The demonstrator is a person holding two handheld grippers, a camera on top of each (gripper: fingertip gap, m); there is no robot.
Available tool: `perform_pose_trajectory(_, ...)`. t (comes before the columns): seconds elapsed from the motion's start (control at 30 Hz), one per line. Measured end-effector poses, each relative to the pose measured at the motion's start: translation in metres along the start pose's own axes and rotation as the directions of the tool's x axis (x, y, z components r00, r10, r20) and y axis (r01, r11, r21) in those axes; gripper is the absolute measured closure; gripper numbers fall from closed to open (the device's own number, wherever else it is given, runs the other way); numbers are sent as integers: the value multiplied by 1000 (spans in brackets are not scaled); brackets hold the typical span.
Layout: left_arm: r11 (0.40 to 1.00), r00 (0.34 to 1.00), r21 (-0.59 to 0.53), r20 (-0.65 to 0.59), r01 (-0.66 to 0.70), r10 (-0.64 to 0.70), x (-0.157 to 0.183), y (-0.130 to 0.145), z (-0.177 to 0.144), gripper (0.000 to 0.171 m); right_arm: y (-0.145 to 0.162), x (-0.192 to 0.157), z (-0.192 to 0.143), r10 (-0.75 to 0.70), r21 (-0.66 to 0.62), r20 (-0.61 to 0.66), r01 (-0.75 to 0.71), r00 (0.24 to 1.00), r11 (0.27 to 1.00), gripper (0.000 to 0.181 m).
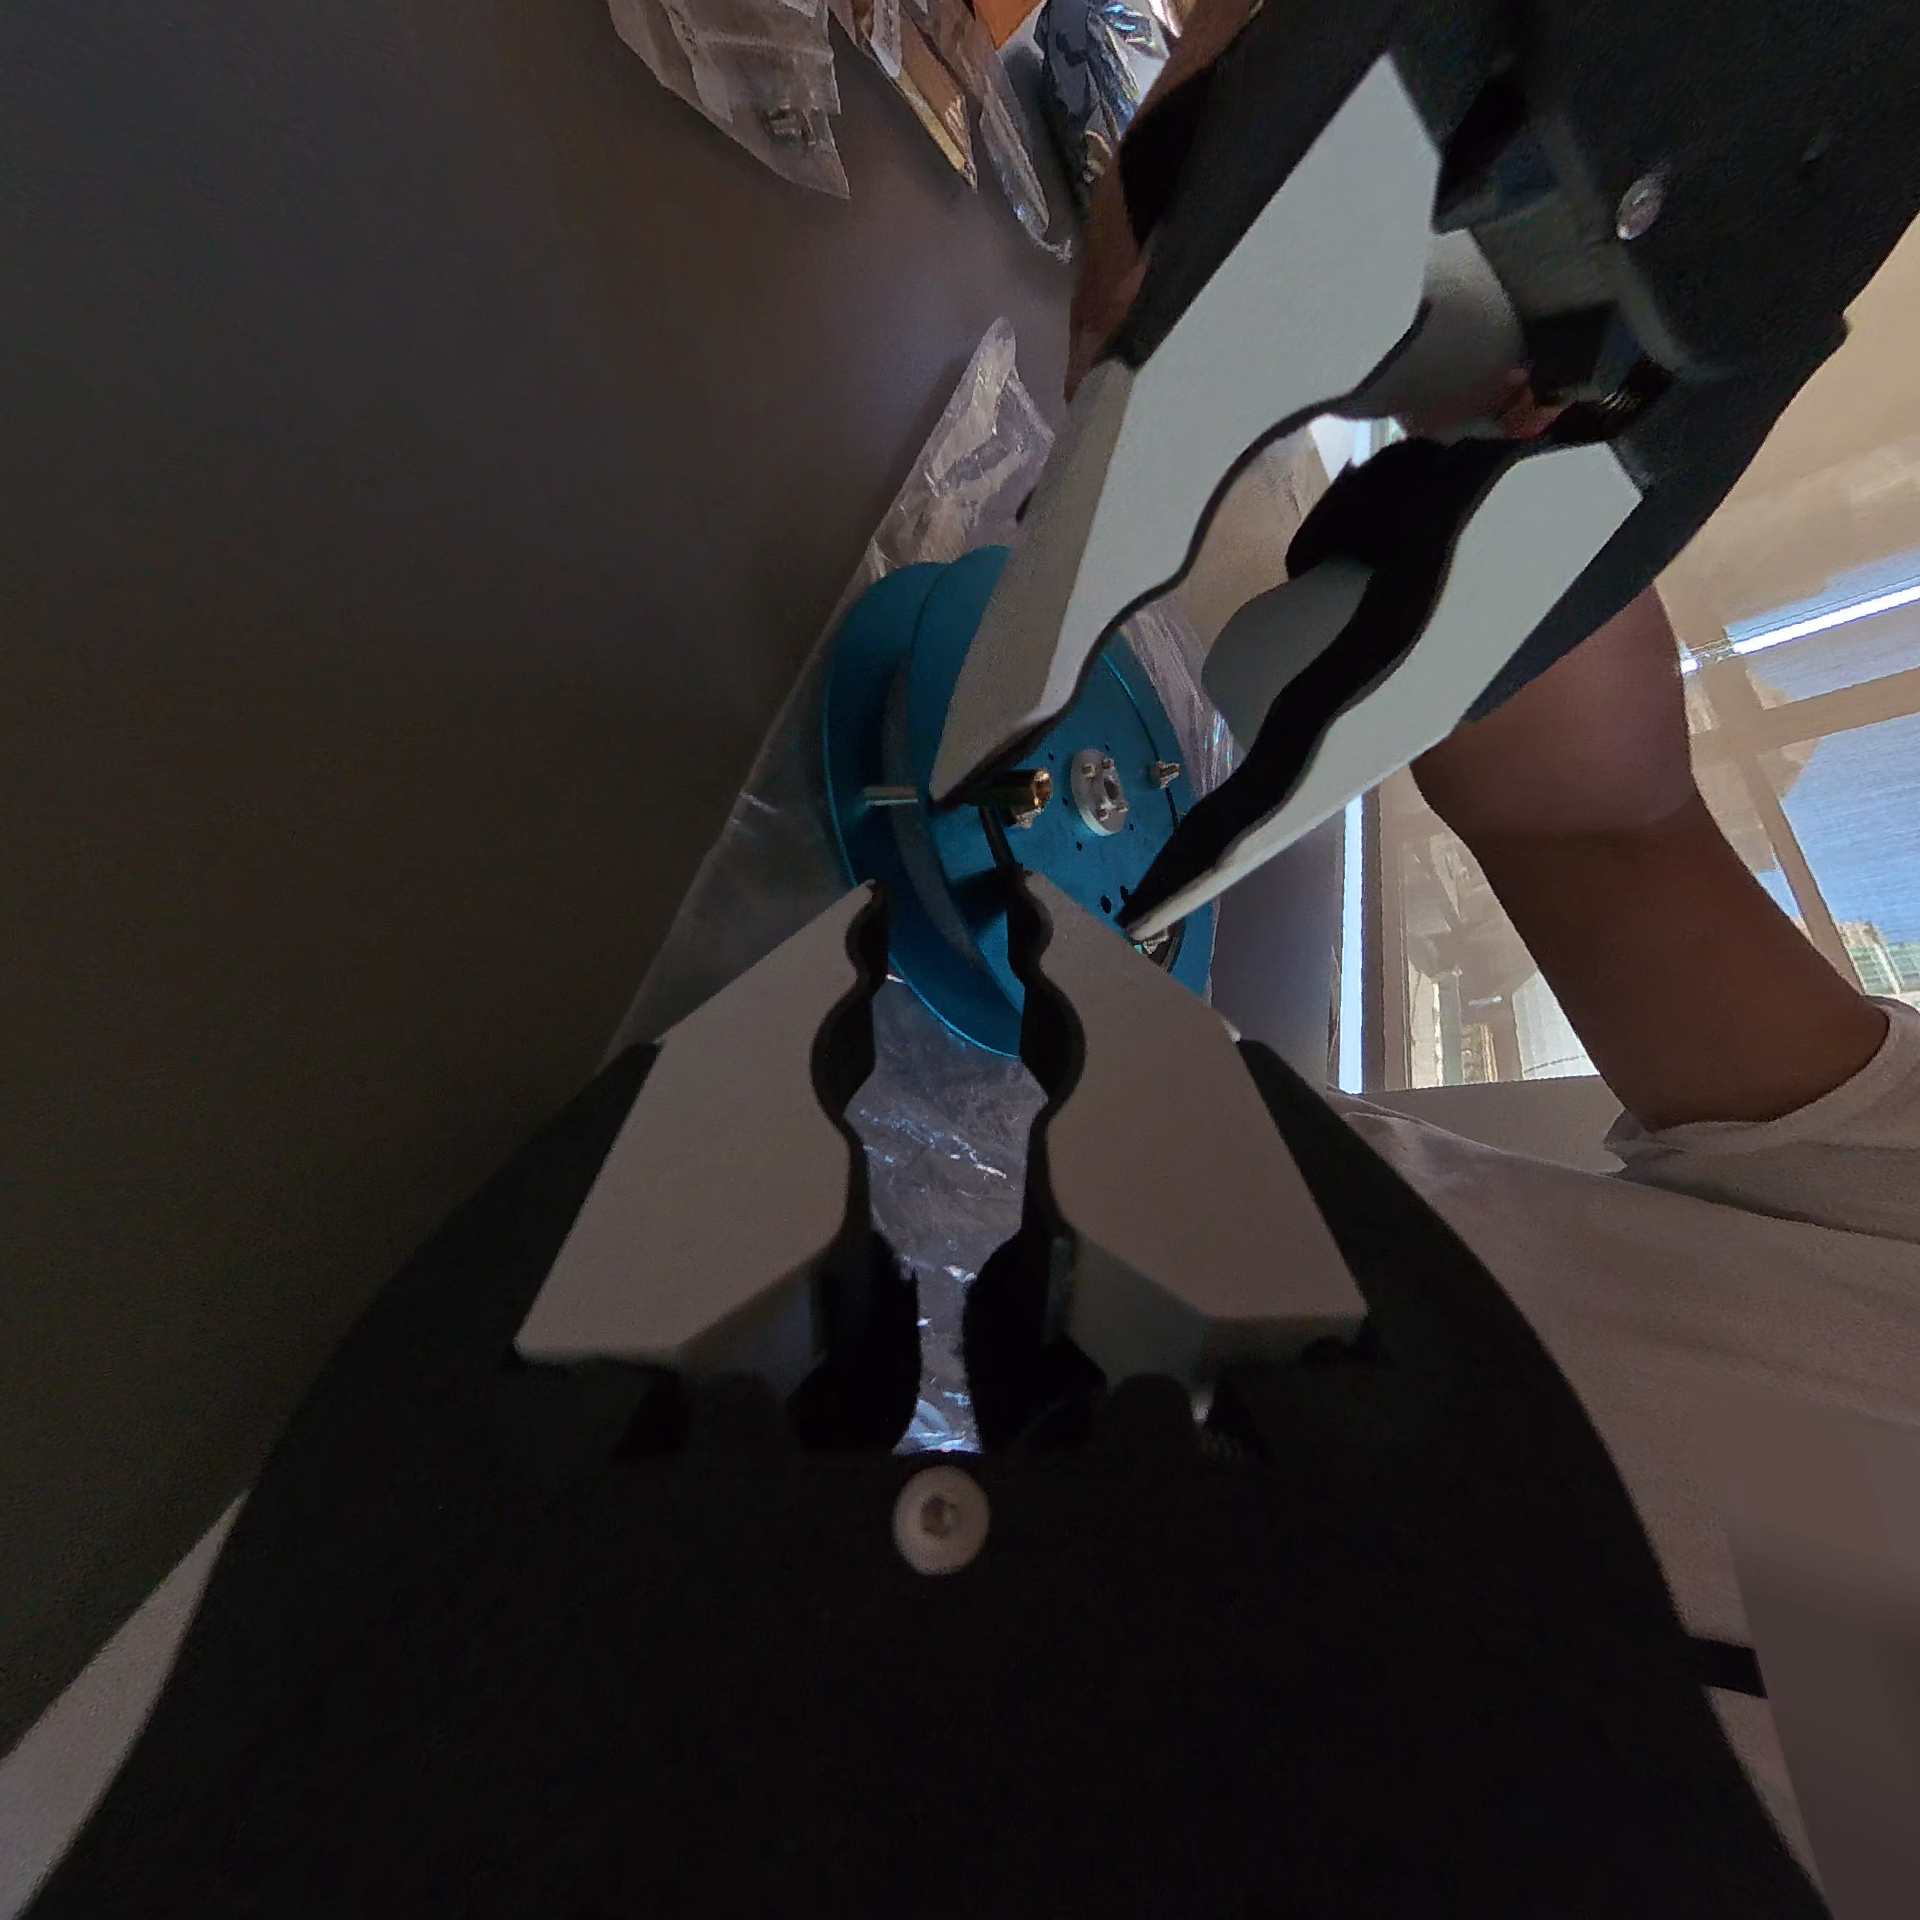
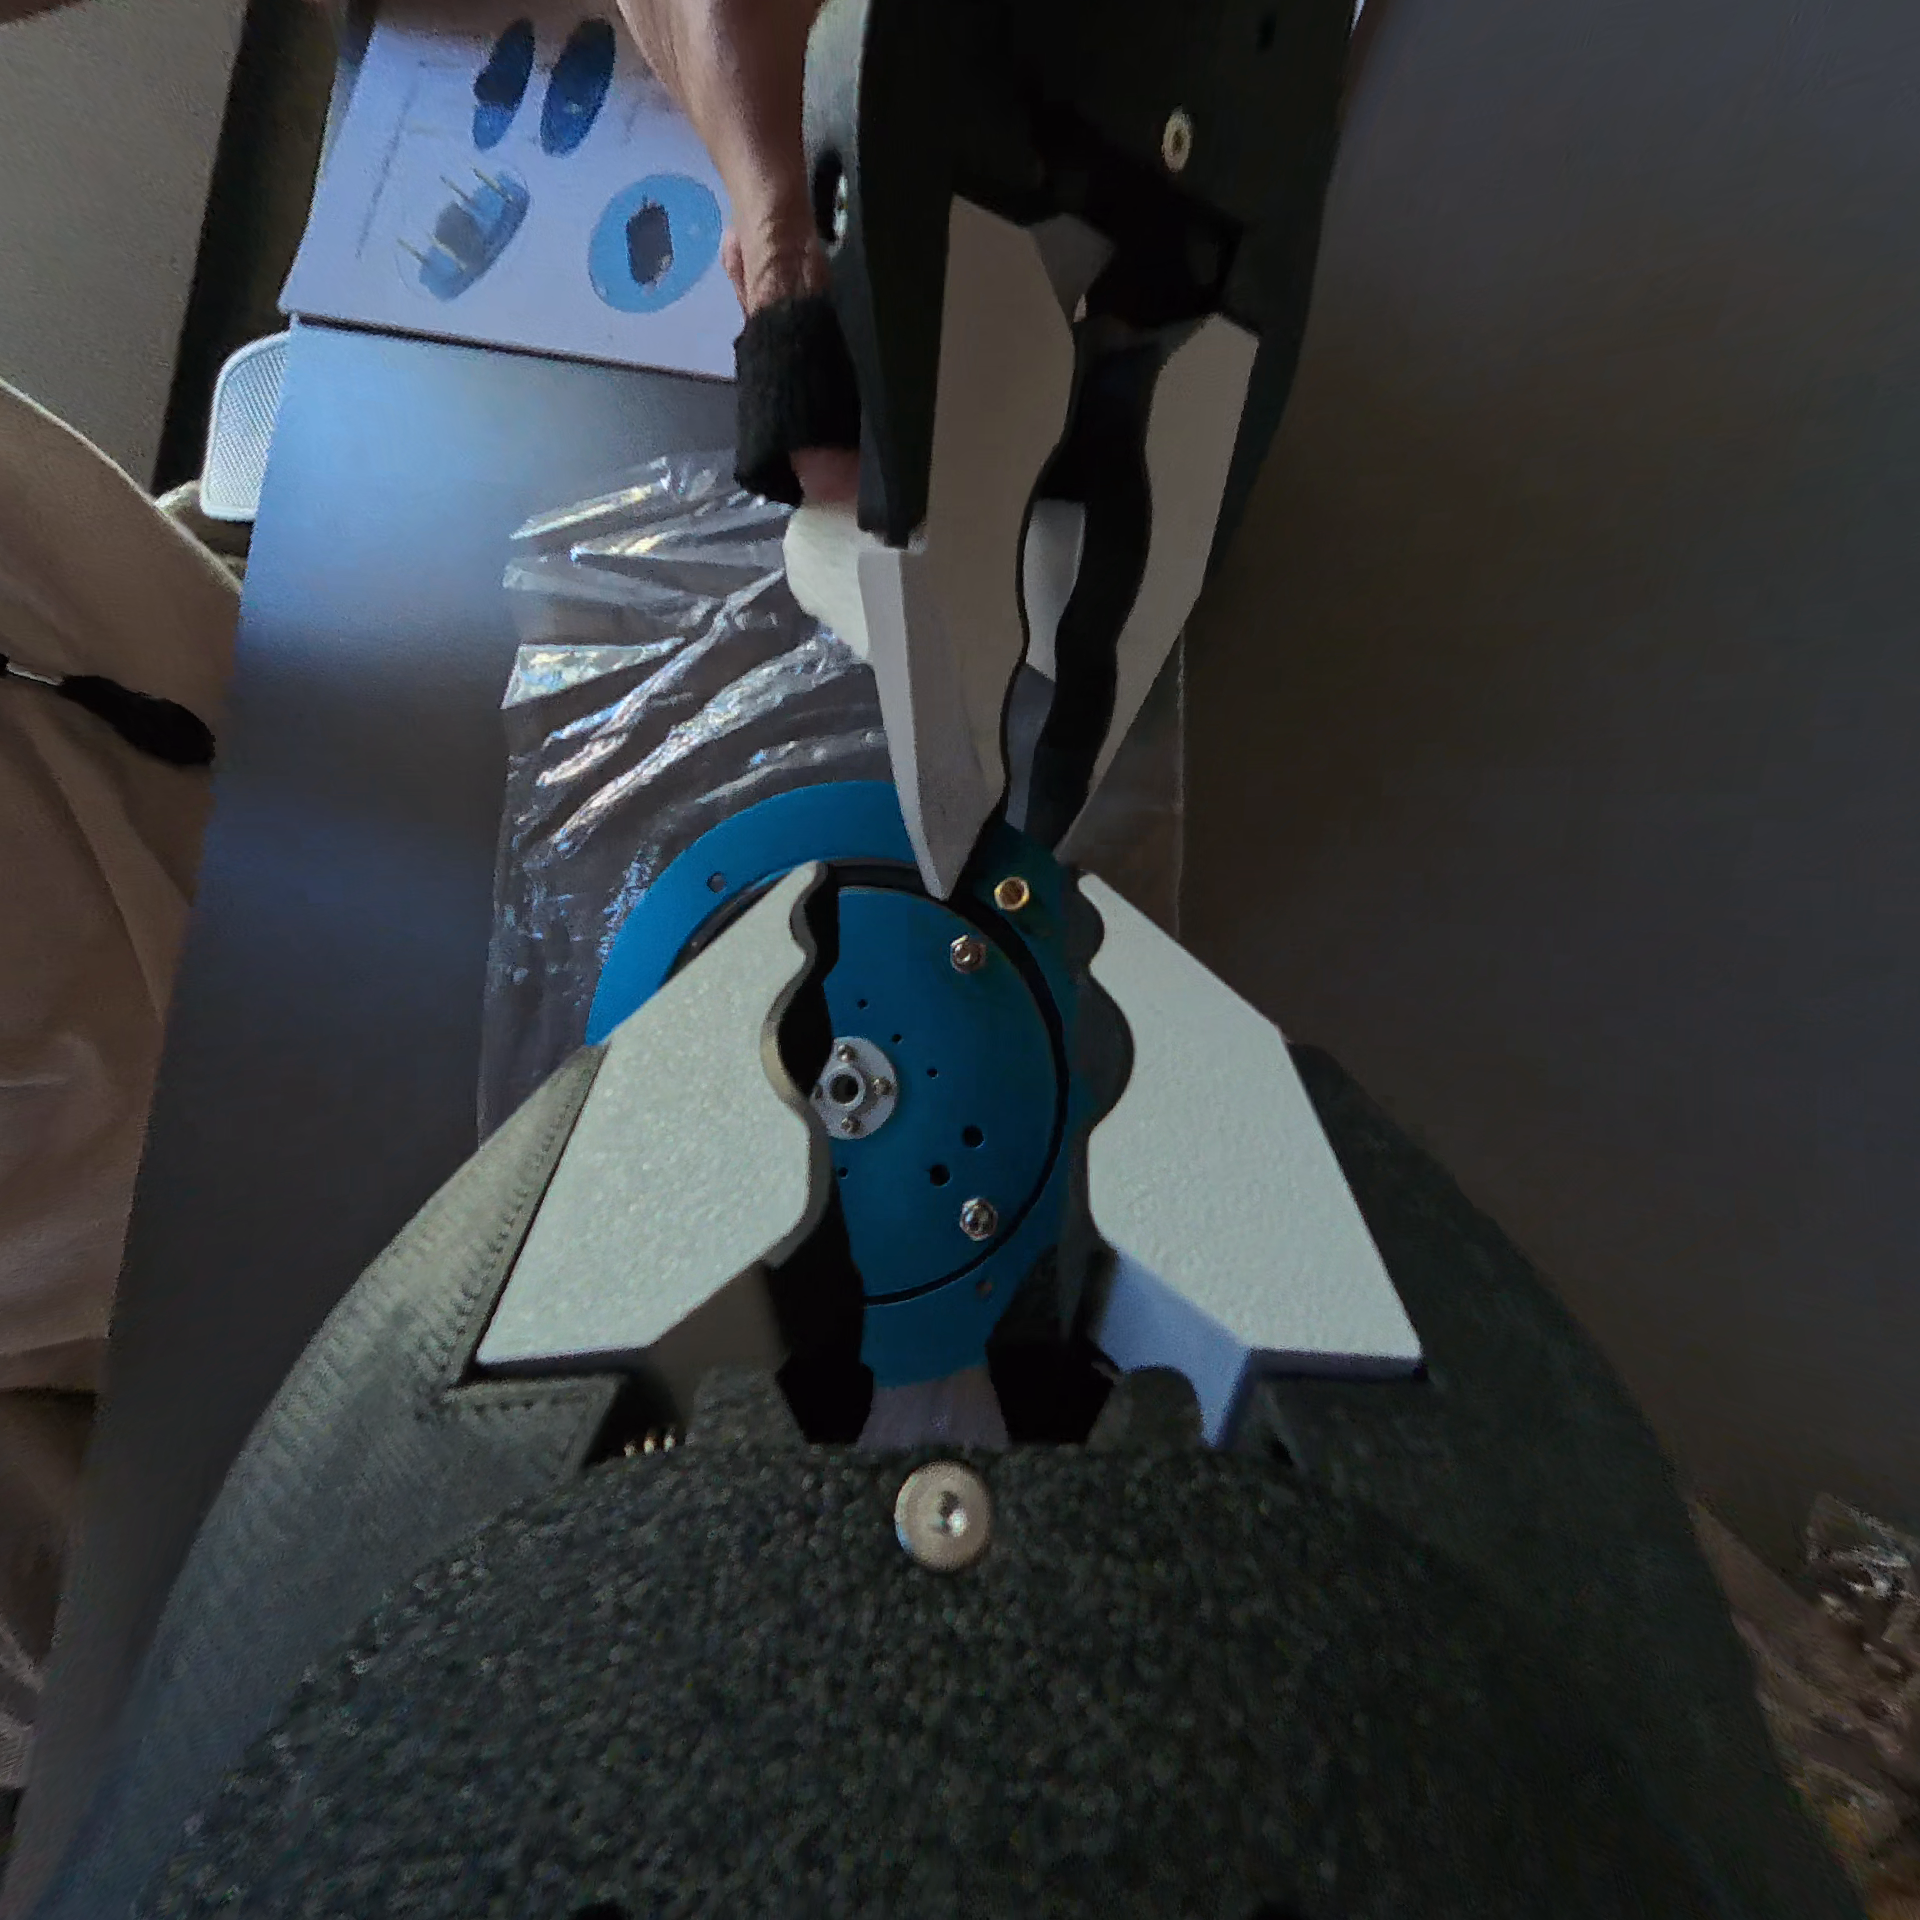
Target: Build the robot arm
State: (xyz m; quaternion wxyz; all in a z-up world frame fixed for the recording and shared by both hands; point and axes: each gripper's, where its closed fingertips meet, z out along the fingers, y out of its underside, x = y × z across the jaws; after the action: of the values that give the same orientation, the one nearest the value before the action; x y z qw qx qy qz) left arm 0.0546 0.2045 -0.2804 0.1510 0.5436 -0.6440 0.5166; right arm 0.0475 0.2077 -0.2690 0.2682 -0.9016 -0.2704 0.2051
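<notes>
A blue round assembly (image 1: 862, 665) of two stacked plates with brass standoffs and a silver centre hub (image 2: 852, 1091) lies on a clear plastic bag (image 2: 675, 707) on the dark table (image 2: 395, 623). My left gripper (image 1: 951, 883) is closed down on the rim of the upper blue plate; in the right wrist view it (image 2: 997, 862) comes in from the top. My right gripper (image 2: 948, 878) is open, its fingers straddling the top plate (image 2: 935, 1039). In the left wrist view it (image 1: 1039, 857) comes from the upper right, one tip next to a brass standoff (image 1: 1029, 800).
Several clear bags of small parts (image 1: 748, 94) lie at the far end of the table. A white box with pictures of blue parts (image 2: 520, 208) and a white perforated object (image 2: 244, 426) stand behind. A person's arm (image 1: 1610, 831) and a window (image 1: 1818, 790) are at the right. Less than 4 cm separates the two grippers' tips.
</notes>
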Motion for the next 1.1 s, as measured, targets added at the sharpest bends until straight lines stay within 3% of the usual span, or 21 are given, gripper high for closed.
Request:
perform_pose_trajectory(0.1,1000,1000,-1,4,2,-2,0,0,0,151,8,-3,-9,34,13,6,-34,999,999,144)
perform_pose_trajectory(0.13,1000,1000,-1,7,1,-1,0,0,0,152,13,-6,-15,26,8,18,-26,1000,1000,158)
perform_pose_trajectory(0.27,1000,1000,0,3,4,-4,-1,0,0,153,8,-3,-27,42,99,-9,-41,999,994,152)
perform_pose_trajectory(0.4,1000,1000,6,-3,-4,4,0,0,0,151,-5,2,-5,8,77,-9,-7,1000,997,140)
perform_pose_trajectory(0.57,1000,1000,2,-6,-3,3,1,0,1,151,5,-3,-12,45,74,12,-46,999,996,140)
perform_pose_trajectory(0.63,1000,1000,2,-5,-4,4,1,0,1,151,13,-9,-24,47,91,11,-47,999,995,154)
perform_pose_trajectory(0.77,1000,1000,3,-5,-4,4,1,0,1,151,3,-6,-27,46,163,-6,-44,999,986,145)
perform_pose_trajectory(0.97,1000,1000,-1,-8,-4,4,1,0,1,151,2,-5,-7,52,93,30,-54,998,994,136)
perform_pose_trajectory(1.03,1000,1000,-2,-6,-6,6,1,1,1,151,13,-15,-19,70,94,69,-76,995,993,155)
perform_pose_trajectory(1.1,1000,1000,-2,-7,-6,6,1,1,0,151,20,-14,-32,78,125,22,-80,997,989,153)
